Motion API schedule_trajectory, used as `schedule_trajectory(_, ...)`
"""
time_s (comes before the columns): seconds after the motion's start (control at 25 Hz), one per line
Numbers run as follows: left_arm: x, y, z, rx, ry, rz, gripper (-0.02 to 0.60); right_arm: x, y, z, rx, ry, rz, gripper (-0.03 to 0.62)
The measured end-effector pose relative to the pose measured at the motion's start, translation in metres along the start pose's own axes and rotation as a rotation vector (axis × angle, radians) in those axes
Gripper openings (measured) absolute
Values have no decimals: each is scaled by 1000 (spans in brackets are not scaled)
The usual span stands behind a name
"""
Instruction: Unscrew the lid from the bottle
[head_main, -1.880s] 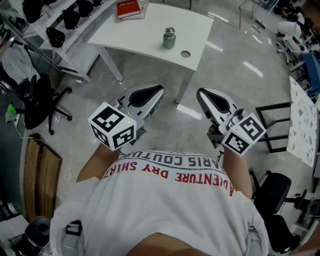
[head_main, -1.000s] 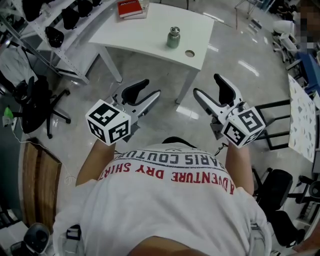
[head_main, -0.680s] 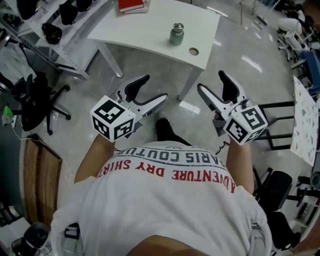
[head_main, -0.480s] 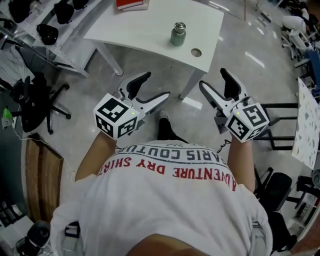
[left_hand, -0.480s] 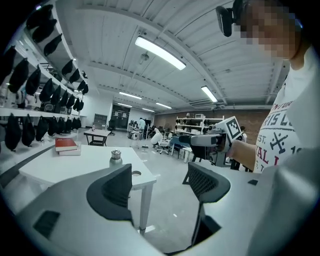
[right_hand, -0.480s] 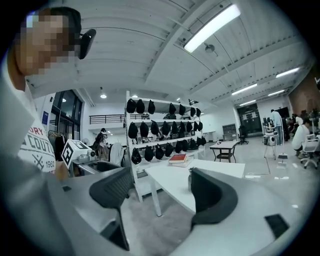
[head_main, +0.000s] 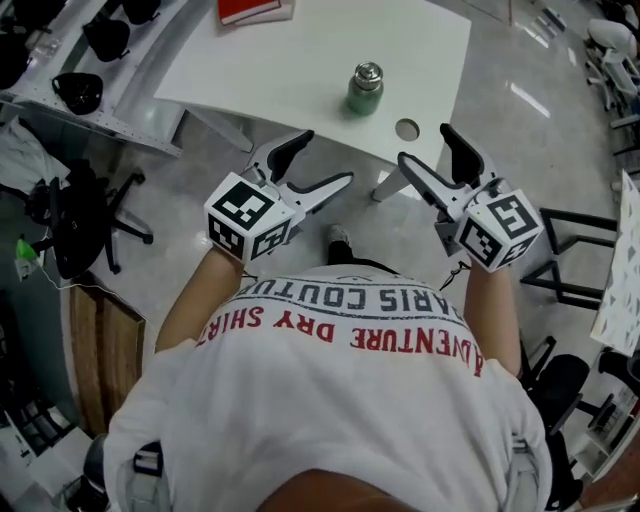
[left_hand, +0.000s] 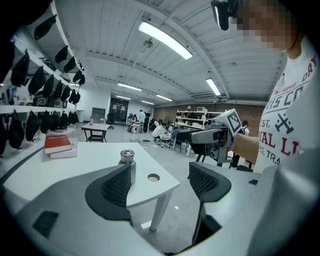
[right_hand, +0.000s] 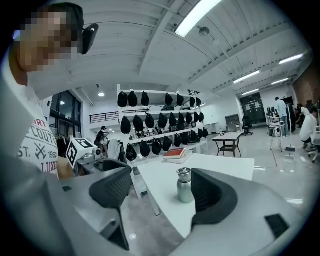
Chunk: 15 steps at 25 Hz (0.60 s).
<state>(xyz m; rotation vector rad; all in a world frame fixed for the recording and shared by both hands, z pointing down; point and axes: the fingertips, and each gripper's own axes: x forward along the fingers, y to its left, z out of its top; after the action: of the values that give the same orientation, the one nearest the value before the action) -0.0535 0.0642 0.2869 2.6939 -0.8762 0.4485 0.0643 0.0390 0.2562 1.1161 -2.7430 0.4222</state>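
A green bottle (head_main: 365, 90) with a silver screw lid (head_main: 368, 72) stands upright on the white table (head_main: 300, 70), near its front right corner. Both grippers hover short of the table's front edge, apart from the bottle. My left gripper (head_main: 322, 162) is open; its jaws have just been opening, with nothing between them. In the left gripper view the bottle (left_hand: 128, 161) shows beyond the left jaw. My right gripper (head_main: 428, 147) is also open and empty. The right gripper view has the bottle (right_hand: 184, 186) just beside the right jaw, further off.
A round cable hole (head_main: 407, 129) lies in the table right of the bottle. A red book (head_main: 250, 8) rests at the far left of the table. Shelving with black bags (head_main: 85, 85) and an office chair (head_main: 75, 215) stand left; a black frame (head_main: 575, 250) stands right.
Both grippers have moved forward and down toward the table's front edge. The left jaws went from nearly together to wide apart. The bottle now sits closer in view.
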Motion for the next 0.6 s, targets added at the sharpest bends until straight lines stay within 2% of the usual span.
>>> schedule_trajectory(0.24, 54, 44, -1, 0, 55, -31, 362, 38, -47, -5, -18, 61, 3, 354)
schedule_trajectory(0.4, 86, 67, -11, -42, 96, -66, 362, 55, -68, -9, -12, 80, 10, 354)
schedule_trajectory(0.52, 106, 84, -17, -46, 109, -59, 362, 61, -78, -11, 0, 91, 14, 354)
schedule_trajectory(0.6, 119, 95, -22, -20, 125, -41, 362, 66, -81, -14, 18, 97, 17, 354)
